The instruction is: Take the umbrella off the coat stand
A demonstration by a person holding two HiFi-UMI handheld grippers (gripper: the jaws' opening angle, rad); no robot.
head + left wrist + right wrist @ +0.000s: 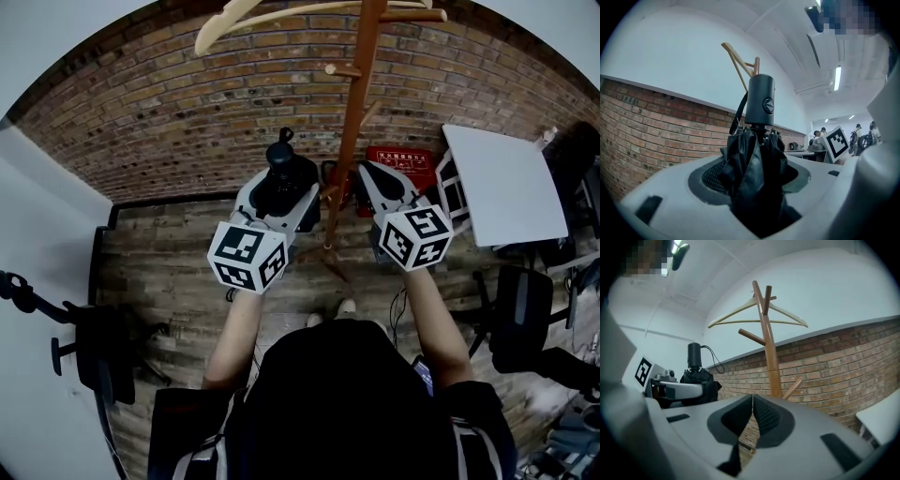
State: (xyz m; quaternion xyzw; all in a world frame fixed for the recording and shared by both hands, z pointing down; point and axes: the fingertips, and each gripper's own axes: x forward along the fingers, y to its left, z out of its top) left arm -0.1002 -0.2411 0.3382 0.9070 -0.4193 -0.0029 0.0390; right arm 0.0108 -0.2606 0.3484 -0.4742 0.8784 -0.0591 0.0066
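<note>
A black folded umbrella stands upright between the jaws of my left gripper, handle on top with its wrist strap hanging. The pads press into the bunched canopy, so the left gripper is shut on it. It hangs free, just left of the wooden coat stand. My right gripper is beside the pole on the right, pointing level. Its jaws meet at the tips with nothing between them. In the right gripper view the umbrella shows left of the stand.
A pale wooden hanger hangs from the stand's top. A brick wall runs behind. A red box sits on the floor by the stand, with a white table and an office chair at the right. Black equipment stands at the left.
</note>
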